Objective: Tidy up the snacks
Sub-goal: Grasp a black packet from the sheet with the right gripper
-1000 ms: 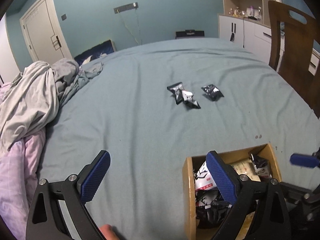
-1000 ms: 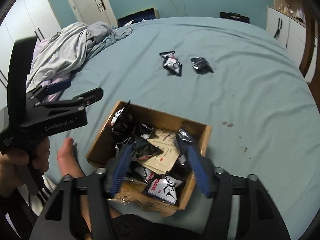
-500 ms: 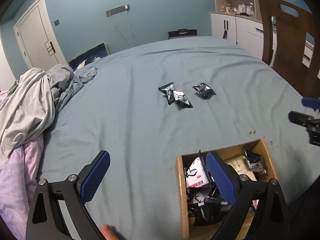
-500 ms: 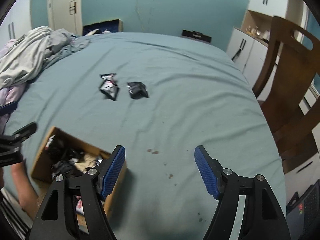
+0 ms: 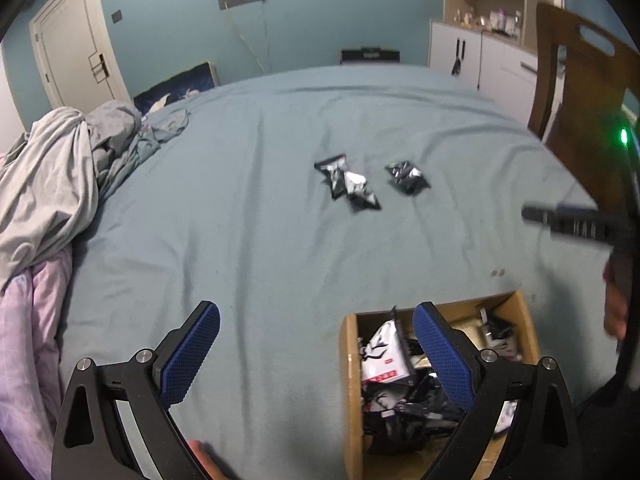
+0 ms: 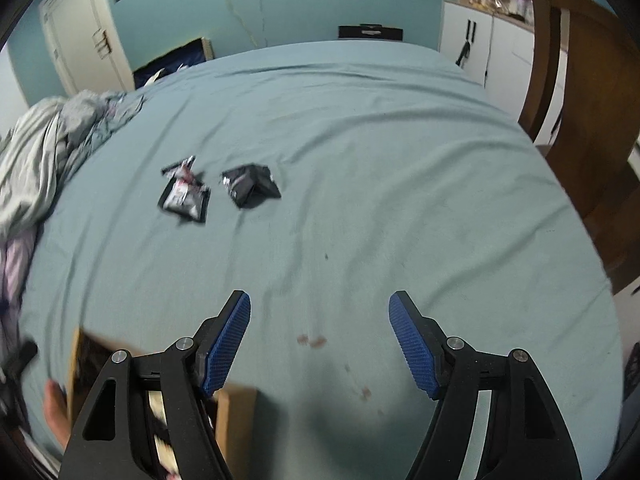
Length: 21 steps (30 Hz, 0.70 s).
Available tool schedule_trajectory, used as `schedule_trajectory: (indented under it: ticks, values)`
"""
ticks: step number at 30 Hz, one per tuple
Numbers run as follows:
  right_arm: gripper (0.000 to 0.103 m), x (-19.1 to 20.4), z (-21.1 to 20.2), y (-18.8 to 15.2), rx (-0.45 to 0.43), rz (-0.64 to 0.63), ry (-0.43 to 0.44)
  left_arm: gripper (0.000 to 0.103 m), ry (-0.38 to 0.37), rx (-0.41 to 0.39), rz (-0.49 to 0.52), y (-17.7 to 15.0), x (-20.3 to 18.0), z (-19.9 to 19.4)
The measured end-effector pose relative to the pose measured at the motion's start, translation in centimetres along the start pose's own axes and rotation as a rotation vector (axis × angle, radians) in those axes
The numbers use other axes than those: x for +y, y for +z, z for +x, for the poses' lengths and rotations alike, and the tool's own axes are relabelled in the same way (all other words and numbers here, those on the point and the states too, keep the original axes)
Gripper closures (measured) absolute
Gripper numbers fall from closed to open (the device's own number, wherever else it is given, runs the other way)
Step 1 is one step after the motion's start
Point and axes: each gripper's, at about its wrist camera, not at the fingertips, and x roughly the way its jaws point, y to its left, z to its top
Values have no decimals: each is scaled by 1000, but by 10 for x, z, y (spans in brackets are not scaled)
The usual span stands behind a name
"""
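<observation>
Bed (image 5: 280, 240): teal sheet, bedding heap (image 5: 52, 184) at left edge. Cardboard box (image 5: 352, 380) near you, packed with snack packets. Your left hand-held gripper (image 5: 316, 356): jaws apart, empty, right finger over box. Your right hand-held gripper (image 6: 320, 340): jaws just opened wider, nothing between. Three loose snack packets (image 6: 184, 196) mid-bed, well apart from box.

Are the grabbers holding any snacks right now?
No. The left hand-held gripper and right hand-held gripper are both open, with nothing between their pads.
</observation>
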Motion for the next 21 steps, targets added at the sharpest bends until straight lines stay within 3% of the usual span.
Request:
schedule_trajectory:
  ticks: [7,15,21]
  values:
    - [32,-1,52,33,-11,89,81,4,23,75,0,2,7,25]
    - [32,11,122,70,78,20,173,4,27,113,13,4,10,40]
    - [32,26,160,98,70,-27,194,4,17,151,17,5,9,52]
